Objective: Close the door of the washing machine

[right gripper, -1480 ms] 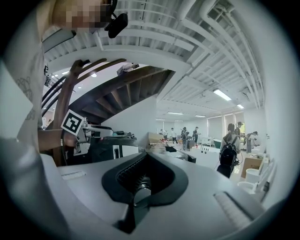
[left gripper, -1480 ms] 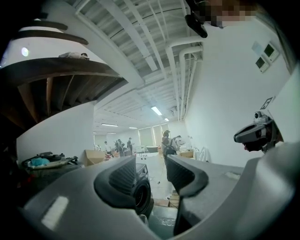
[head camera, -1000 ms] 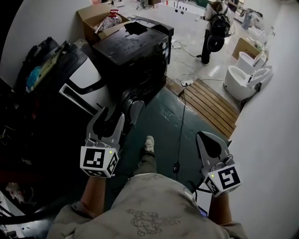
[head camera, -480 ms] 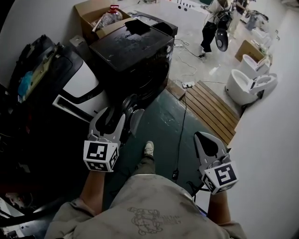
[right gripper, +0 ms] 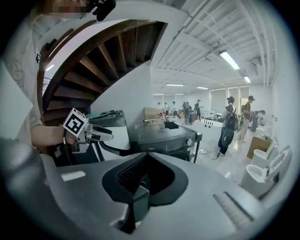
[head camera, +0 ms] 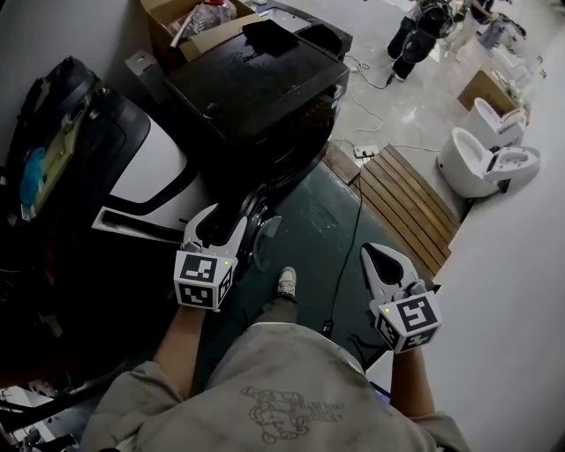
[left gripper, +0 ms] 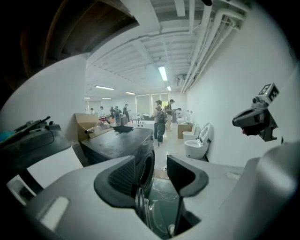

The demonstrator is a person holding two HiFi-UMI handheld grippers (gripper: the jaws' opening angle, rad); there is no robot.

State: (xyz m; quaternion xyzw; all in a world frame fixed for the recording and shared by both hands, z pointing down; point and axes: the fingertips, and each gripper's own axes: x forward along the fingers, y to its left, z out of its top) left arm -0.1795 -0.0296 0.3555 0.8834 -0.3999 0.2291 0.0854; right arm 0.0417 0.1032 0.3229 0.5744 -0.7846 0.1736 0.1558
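A black front-loading washing machine (head camera: 256,88) stands ahead of me on the left. Its round door (head camera: 262,231) hangs open toward the green floor. My left gripper (head camera: 223,227) is open, right beside the door's rim. In the left gripper view the door's edge (left gripper: 142,208) shows low between the two jaws of the left gripper (left gripper: 152,176), with the drum opening (left gripper: 146,168) beyond. Whether a jaw touches the door I cannot tell. My right gripper (head camera: 381,260) is shut and empty, out over the floor to the right. The right gripper view shows the machine (right gripper: 168,138) and the left gripper (right gripper: 89,132).
A white and black appliance (head camera: 146,168) leans left of the machine. A cardboard box (head camera: 181,26) stands behind it. A wooden slat platform (head camera: 406,203), a white toilet (head camera: 485,163) and a floor cable (head camera: 350,234) lie to the right. My shoe (head camera: 286,282) is near the door.
The left gripper has moved forward and right, up to the open door's rim. The right gripper stayed shut and drifted only slightly.
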